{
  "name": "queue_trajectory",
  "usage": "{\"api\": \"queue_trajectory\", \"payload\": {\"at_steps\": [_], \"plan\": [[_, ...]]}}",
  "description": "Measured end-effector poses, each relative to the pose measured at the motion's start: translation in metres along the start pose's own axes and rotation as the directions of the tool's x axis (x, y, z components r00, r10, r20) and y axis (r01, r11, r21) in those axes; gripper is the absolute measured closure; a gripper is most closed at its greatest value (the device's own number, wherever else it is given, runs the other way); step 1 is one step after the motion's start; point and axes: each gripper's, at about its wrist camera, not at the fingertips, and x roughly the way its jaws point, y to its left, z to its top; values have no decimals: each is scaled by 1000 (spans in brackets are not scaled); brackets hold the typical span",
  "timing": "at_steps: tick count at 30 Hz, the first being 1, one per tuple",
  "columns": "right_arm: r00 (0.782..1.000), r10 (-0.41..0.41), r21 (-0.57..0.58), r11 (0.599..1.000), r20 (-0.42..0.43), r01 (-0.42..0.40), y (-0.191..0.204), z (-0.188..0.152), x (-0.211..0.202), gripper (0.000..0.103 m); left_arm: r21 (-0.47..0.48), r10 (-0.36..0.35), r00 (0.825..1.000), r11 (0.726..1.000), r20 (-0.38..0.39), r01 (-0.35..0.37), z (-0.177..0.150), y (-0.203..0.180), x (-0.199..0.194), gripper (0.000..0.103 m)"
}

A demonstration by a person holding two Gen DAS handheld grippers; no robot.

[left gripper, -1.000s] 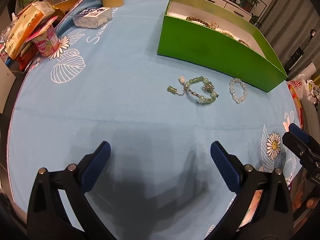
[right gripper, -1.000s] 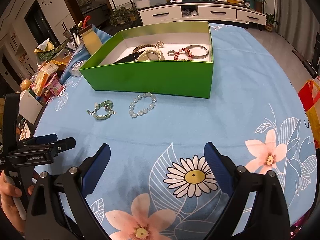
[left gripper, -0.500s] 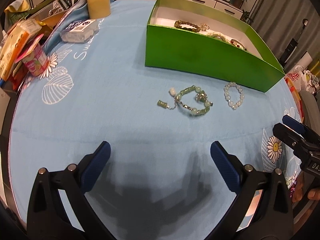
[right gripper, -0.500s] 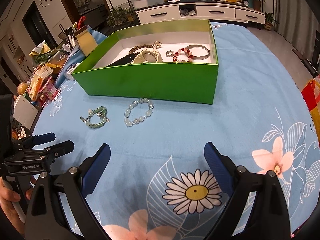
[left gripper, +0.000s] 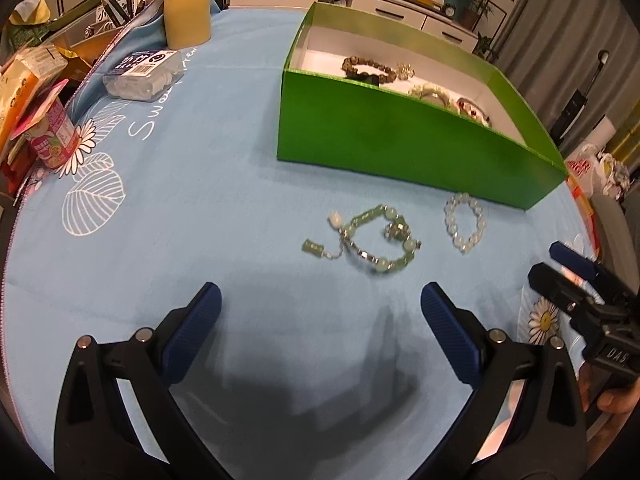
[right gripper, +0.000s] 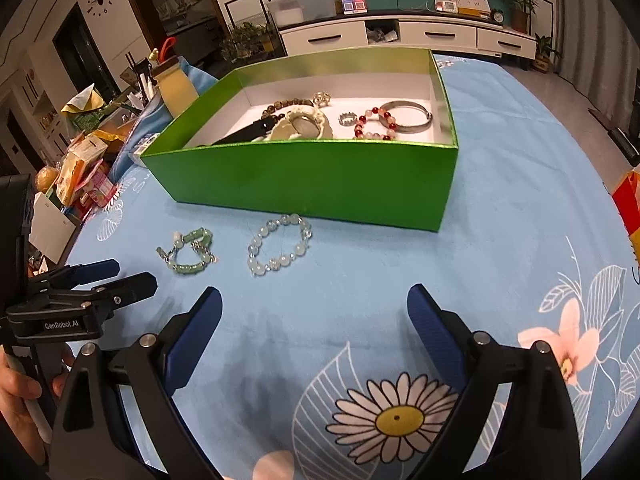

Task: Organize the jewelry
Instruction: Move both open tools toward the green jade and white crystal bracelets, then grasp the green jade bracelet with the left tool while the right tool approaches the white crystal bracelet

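Two bracelets lie on the blue cloth (right gripper: 500, 184) just near of the green box (right gripper: 320, 172): the jade bracelet (left gripper: 372, 240) to the left, the clear bead bracelet (right gripper: 278, 250) to the right, close to the box wall but apparently not touching it. The box already holds several pieces, among them a red bead bracelet (right gripper: 374, 124) and a metal bangle (right gripper: 406, 118).

The left gripper (left gripper: 320, 320) hovers over bare cloth near of the jade bracelet, jaws spread wide, holding nothing. The right gripper (right gripper: 314, 320) stands likewise wide open and empty, near of the clear bead bracelet.

The step in hand is judged to be the approach for a pickup, with each gripper roughly lined up on its own bracelet.

Recommended procedure:
1. Advance the left gripper far-ward until the jade bracelet lies between the fingers. It sits slightly right of the gripper's centre line, so correct to the right.
2. Lower until the pads nearly meet the cloth, then close across one strand of the loop, not across the whole ring.
3. Avoid the dangling charm (left gripper: 314, 248) at the left end; a grip there would probably let the loop swing.
4. Lift clear of the box wall before moving over it, then release above a bare part of the white floor.

The left view is slightly blurred, so the exact lie of the chain cannot be confirmed.
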Motion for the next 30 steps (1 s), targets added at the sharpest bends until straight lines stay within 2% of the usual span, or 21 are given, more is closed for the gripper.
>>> {"api": "queue_trajectory", "payload": {"at_steps": [4, 7, 9, 13, 17, 19, 21, 23, 25, 27, 30], "plan": [[1000, 9, 8, 1000, 11, -9, -1, 3, 2, 13, -43, -29, 1000, 999, -2, 29, 9, 5, 5, 4], [1000, 14, 19, 1000, 16, -15, -3, 4, 4, 13, -44, 8, 1000, 999, -6, -9, 13, 4, 10, 14], [1000, 14, 23, 1000, 21, -14, -4, 4, 4, 13, -39, 25, 1000, 999, -17, -26, 15, 3, 15, 25], [1000, 14, 33, 999, 22, -15, -7, 4, 7, 13, -3, 44, 999, 999, -9, -44, 15, -7, 19, 28], [1000, 15, 34, 999, 25, -16, -8, 4, 8, 13, 54, 68, 998, 996, 11, -69, 10, -18, 21, 36], [999, 14, 32, 999, 29, -15, -8, 4, 8, 13, 59, 63, 998, 996, 25, -65, 10, -19, 20, 47], [999, 14, 33, 999, 34, -15, -8, 4, 9, 13, 61, 46, 998, 997, 34, -48, 11, -21, 20, 71], [999, 17, 34, 999, 36, -18, -7, 5, 10, 13, 81, 48, 998, 995, 48, -52, 11, -24, 20, 74], [999, 17, 32, 999, 36, -19, -7, 4, 10, 13, 92, 43, 997, 995, 60, -48, 9, -25, 19, 80], [999, 18, 30, 999, 35, -19, -7, 4, 11, 14, 87, 20, 998, 996, 60, -26, 9, -24, 18, 94], [999, 22, 29, 999, 29, -23, -7, 4, 12, 18, 57, -10, 998, 998, 61, 7, 10, -19, 15, 98]]}}
